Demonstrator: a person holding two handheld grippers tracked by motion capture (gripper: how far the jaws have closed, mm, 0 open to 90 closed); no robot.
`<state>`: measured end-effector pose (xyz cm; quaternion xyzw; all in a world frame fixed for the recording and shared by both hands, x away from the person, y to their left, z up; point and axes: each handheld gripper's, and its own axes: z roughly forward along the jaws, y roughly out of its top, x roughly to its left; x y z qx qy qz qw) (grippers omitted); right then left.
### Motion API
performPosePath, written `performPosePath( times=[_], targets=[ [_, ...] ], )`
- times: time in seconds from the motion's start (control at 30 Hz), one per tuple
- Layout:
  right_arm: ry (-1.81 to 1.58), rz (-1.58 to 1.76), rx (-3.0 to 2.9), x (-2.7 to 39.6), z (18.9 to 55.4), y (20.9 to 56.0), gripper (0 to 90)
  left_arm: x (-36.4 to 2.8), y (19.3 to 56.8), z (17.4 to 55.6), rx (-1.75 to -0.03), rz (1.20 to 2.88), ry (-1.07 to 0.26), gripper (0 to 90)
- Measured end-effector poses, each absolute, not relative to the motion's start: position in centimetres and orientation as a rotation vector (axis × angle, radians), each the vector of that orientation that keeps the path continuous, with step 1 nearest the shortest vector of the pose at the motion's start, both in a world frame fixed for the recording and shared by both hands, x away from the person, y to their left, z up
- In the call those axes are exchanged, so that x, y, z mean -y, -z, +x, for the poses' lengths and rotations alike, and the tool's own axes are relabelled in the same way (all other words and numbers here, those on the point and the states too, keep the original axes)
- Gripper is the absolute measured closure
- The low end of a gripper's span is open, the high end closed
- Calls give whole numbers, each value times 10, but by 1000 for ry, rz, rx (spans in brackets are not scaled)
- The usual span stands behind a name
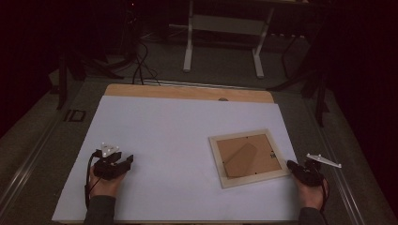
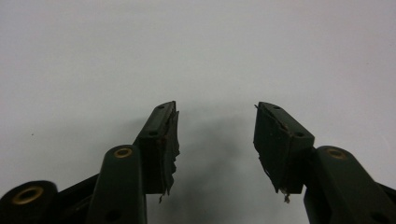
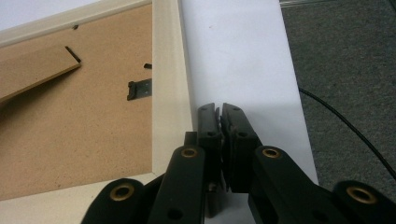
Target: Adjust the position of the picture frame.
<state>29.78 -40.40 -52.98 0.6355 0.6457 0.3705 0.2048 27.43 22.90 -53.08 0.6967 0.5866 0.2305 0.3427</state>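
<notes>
Picture frame (image 1: 248,157) lying face down at lower right of the high view, right tongs closed beside its corner.

Resting at lower left on the white board (image 1: 164,140): left gripper (image 1: 123,161), jaws spread roughly halfway, nothing between them, bare surface ahead. Lying right of centre: frame with fibreboard back and folded stand (image 3: 32,72) up. Sitting at lower right: right gripper (image 3: 221,108), jaws pinched together on nothing, tips just beside the pale border. Likely needing reopening, then straddling the border squarely before squeezing, avoiding the hanger clip (image 3: 140,89).
</notes>
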Motion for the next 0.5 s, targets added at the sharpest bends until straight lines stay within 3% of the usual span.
performPosePath(
  times=[0.5],
  targets=[
    [-1028,1755,-1842,396,300,531,873,-225,530,274,-1513,1830,-552,542]
  ],
)
